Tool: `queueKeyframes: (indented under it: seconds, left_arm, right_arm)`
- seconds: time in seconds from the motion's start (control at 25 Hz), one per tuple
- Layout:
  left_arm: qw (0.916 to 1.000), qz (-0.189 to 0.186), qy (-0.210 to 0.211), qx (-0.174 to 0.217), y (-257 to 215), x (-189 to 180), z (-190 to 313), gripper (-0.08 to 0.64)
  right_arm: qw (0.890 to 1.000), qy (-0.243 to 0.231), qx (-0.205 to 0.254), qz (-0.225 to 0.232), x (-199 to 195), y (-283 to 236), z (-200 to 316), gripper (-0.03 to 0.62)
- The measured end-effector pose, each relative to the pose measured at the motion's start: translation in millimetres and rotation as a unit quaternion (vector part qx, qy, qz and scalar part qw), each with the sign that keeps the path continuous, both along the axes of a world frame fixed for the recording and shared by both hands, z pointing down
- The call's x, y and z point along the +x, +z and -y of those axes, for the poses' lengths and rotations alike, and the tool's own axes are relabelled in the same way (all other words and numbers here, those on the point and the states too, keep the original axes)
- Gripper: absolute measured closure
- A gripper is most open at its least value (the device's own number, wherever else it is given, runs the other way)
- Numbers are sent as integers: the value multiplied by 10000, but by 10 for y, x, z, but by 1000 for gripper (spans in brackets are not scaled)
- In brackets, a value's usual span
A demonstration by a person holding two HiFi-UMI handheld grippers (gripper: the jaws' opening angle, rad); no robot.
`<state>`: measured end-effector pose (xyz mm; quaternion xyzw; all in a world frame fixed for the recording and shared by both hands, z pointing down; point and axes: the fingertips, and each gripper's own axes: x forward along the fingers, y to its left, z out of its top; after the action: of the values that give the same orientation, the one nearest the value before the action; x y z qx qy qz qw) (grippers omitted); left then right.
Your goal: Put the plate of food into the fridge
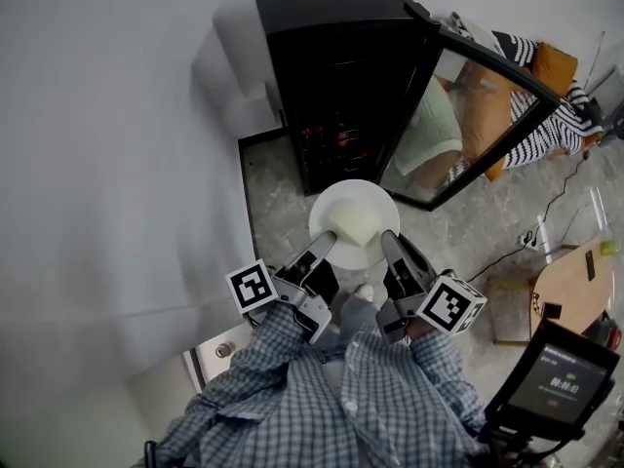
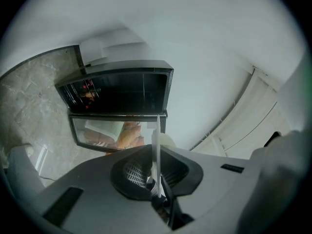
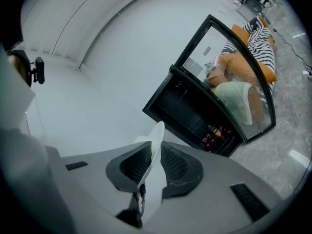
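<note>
Marble flooring (image 1: 278,188) is fronting the open fridge (image 1: 336,76) while the left gripper (image 1: 326,250) and right gripper (image 1: 391,249), jaws clamping the near rim of the plate (image 1: 356,213), are holding it just outside, insertion not yet done

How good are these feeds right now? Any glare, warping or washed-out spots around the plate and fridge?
Head view: fisheye bends the fridge; its glass door mirrors the room; the plate is washed-out white. Left gripper view: fridge interior nearly black, corners vignetted. Right gripper view: plate rim plain between the jaws, wall lines bowed.
</note>
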<state>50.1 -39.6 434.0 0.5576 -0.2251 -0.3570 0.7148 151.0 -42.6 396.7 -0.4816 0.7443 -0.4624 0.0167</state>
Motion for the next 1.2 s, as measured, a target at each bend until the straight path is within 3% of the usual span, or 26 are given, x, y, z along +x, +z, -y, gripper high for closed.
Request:
queueKeyframes:
  seconds: [0.16,0.36,1.2]
  left_arm:
    - [9997,57,-215,-55,-24,187,221,534]
    - [9986,47,-461,-273,53,717,807,534]
    - [9953,346,-884,-191,-66,607,699,534]
  right_arm:
    - [9997,-166,-90,148,185,2,245,526]
    - [9987,-411,-252,165,705,76,894,526]
    - [9960,-719,-57,533,602,-47,921,529]
